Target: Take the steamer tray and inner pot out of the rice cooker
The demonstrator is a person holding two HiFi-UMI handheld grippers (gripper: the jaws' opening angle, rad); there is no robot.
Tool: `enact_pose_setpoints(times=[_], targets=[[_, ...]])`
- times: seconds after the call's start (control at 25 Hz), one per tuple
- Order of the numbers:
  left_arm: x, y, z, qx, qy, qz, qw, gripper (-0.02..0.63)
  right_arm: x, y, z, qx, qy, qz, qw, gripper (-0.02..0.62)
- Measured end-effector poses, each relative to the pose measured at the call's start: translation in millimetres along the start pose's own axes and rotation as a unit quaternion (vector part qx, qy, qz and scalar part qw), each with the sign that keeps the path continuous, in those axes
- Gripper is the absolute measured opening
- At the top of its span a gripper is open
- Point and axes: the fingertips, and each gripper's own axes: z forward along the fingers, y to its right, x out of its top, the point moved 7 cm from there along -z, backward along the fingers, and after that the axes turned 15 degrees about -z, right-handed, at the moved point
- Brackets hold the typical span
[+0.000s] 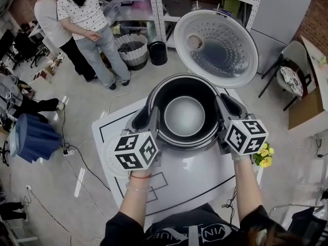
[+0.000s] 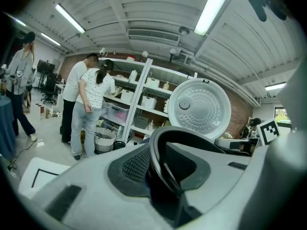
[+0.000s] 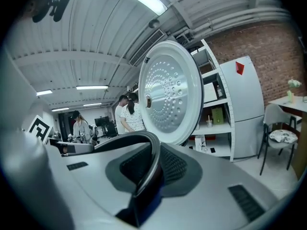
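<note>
Two tools on the pot rim: lift level, then clear the lid

Both tools hold the dark rim of the inner pot [image 1: 184, 116], which sits inside the open rice cooker [image 1: 192, 170]. The left tool [image 2: 165, 174] is closed on the rim at about 8 o'clock of the pot and the right tool [image 3: 151, 176] at about 3 o'clock. In each gripper view the rim stands between the ribbed pads, and the pads seem to press on it.

The two grips are not exactly opposite, so I think the pot will want to tip toward 12 o'clock. To do this step well, both hands should rise together at the same speed. They should go straight up until the pot bottom is above the cooker's mouth, and only then move sideways. The raised lid [image 1: 218, 47] stands at 1 o'clock of the pot, so the way out is better toward 6 or 9 o'clock. The rim looks thin and smooth, so the grip must be firm before the lift.

A pale round object [image 1: 108, 157] lies on the desk [image 1: 110, 129] at 8 o'clock, half under the left tool. It may be the steamer tray, but I cannot tell.

The desk is white with black lines drawn on it. Around it is a grey floor [image 1: 169, 70]. Metal shelves [image 1: 138, 4] stand at 12 o'clock, with two persons [image 1: 87, 14] at 11 and a woven basket [image 1: 131, 47] and a black bin [image 1: 158, 53] near them. A blue bundle [image 1: 33, 137] lies at 9 o'clock, yellow flowers [image 1: 264, 155] at 4 and a chair [image 1: 292, 76] at 2.
</note>
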Motion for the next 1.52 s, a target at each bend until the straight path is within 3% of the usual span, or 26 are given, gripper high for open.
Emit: enact_pose_setpoints(times=[0.4, 0.72, 1.52], targets=[[1, 2, -8, -0.013, 0.015, -0.015, 0.9997, 0.075, 7, 1, -8, 0.004, 0.025, 0.007, 1.000, 0.055], [16, 12, -20, -0.033, 0.061, -0.036, 0.9969, 0.067, 22, -2, -15, 0.003, 0.047, 0.006, 0.999, 0.054], [47, 40, -57, -0.041, 0.126, -0.032, 0.9906, 0.061, 69, -12, -39, 0.021, 0.108, -0.006, 0.994, 0.054]])
